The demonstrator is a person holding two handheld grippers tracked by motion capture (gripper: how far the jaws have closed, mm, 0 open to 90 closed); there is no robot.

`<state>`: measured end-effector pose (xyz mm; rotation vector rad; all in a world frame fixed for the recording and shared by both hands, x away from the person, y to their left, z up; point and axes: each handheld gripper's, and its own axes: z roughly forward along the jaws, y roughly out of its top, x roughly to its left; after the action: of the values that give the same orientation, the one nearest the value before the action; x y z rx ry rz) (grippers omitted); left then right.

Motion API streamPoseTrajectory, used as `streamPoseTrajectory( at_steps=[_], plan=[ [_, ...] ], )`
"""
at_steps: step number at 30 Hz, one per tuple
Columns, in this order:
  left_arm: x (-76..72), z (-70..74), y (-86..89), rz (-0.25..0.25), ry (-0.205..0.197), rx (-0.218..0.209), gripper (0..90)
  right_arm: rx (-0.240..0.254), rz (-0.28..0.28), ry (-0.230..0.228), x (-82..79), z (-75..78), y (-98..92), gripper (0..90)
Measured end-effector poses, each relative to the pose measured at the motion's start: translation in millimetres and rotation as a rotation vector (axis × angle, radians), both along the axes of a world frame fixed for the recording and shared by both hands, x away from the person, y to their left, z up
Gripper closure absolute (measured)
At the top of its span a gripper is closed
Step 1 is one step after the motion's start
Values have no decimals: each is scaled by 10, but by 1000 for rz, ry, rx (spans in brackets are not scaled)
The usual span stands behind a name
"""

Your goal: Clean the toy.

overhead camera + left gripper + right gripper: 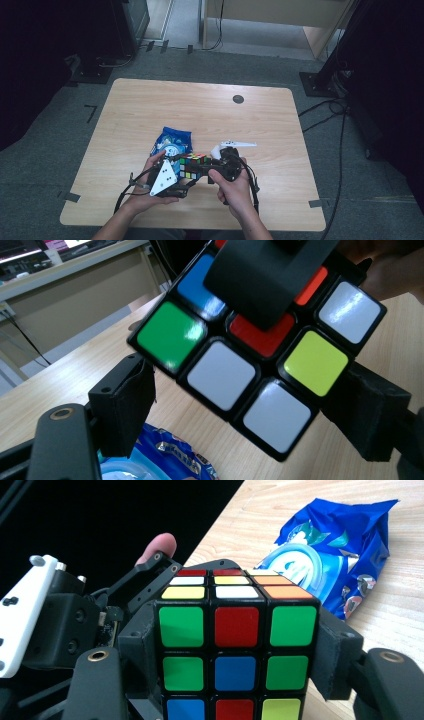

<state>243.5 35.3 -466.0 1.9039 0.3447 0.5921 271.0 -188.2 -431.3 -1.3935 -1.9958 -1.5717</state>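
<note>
Between both grippers, right gripper (235, 680) clamps the cube (235, 630).

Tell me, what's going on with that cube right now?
Right tongs clamp the cube. Left tongs open, straddling its corner. Blue packet lies behind, on the table.

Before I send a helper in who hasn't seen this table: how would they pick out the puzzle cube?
On the wooden table, look near the front edge, where two hands meet. The Rubik's cube sits between the left gripper and right gripper, beside a blue snack bag. It alone is a black block of mixed coloured squares.
</note>
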Motion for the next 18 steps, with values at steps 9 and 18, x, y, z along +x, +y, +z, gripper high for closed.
streamPoseTrajectory(
  at_steps=[9, 18],
  plan=[
    [-26, -1, -4, -30, -30, -6, 208, -30, 43, 16, -5, -11, 70, 345],
    [-48, -31, 0, -25, -25, -14, 338, -54, 37, 17, -9, -44, 115, 344]
  ],
)
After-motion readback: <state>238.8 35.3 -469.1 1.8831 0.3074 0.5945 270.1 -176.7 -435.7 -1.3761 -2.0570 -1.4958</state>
